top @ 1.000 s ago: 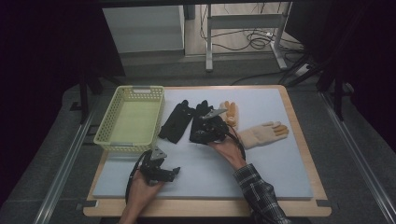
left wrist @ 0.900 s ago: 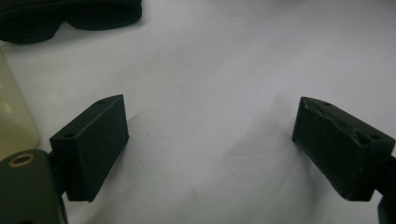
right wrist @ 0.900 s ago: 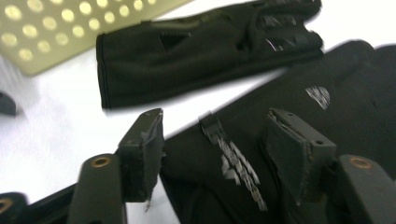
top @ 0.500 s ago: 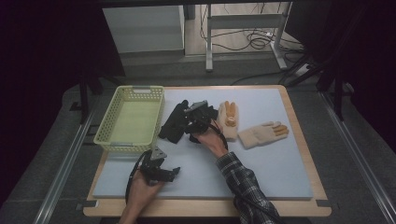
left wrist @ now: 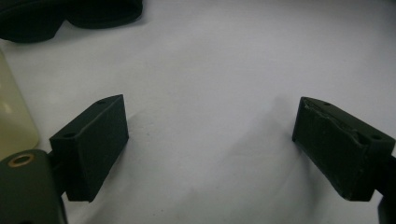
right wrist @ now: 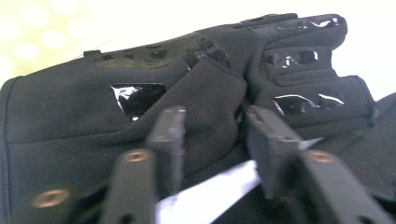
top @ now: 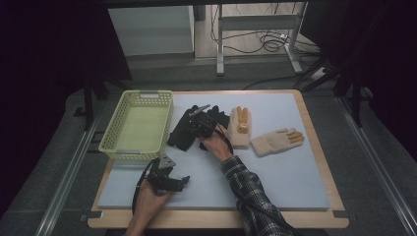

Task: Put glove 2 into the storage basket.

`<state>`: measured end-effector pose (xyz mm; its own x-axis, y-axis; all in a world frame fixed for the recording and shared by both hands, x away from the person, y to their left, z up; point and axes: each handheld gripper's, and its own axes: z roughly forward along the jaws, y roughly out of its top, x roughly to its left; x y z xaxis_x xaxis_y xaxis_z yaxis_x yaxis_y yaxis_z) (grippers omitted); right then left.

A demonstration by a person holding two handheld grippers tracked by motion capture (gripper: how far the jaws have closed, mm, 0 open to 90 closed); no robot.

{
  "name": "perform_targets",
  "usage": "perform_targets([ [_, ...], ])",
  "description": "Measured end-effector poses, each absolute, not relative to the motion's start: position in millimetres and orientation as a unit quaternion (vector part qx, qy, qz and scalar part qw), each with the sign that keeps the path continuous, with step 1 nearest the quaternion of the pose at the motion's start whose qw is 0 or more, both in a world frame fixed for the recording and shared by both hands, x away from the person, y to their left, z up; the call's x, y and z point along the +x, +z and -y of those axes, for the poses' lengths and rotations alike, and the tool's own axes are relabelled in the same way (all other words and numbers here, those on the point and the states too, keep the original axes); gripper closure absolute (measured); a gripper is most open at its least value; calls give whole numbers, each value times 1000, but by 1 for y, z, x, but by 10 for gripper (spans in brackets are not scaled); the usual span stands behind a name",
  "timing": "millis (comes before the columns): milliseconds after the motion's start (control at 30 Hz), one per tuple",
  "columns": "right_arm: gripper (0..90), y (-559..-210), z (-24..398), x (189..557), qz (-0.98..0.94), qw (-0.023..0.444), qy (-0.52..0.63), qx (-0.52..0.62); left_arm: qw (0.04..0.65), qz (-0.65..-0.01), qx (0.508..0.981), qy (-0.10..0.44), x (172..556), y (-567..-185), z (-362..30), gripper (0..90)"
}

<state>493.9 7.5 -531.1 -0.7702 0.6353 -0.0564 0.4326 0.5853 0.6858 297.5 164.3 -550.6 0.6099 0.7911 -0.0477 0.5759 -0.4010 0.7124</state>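
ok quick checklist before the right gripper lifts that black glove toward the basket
1. Black glove between the right gripper jaws: ok, a fold sits between them as they have just been closing.
2. Firm pinch: cannot tell, the pads look close on the fabric but not clearly pressing.
3. One glove only: cannot tell, the second black glove overlaps it.
4. Basket free to receive: ok, nothing inside.
5. Left gripper out of the path: ok, open, low on the mat.
6. Tan gloves apart from the grasp: ok.
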Motion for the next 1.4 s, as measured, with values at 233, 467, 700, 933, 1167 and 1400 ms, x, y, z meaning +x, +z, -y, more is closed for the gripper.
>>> perform_targets([
  [233, 870, -526, -5, 487, -880, 162, 337, 295, 357, -415, 823, 151, 298, -551, -164, 109],
  [467, 872, -511, 1, 481, -873, 152, 361, 289, 357, -415, 823, 151, 298, -551, -164, 109],
  [700, 872, -483, 13, 467, -868, 147, 387, 273, 357, -415, 823, 151, 298, -551, -164, 109],
  [933, 873, -460, 29, 451, -864, 147, 405, 261, 356, -414, 824, 151, 298, -551, -165, 109],
  [1167, 873, -440, 53, 426, -861, 132, 420, 254, 356, -414, 824, 151, 298, -551, -165, 109],
  [1400, 872, -428, 79, 392, -863, 120, 429, 238, 356, -414, 824, 151, 298, -551, -164, 109],
])
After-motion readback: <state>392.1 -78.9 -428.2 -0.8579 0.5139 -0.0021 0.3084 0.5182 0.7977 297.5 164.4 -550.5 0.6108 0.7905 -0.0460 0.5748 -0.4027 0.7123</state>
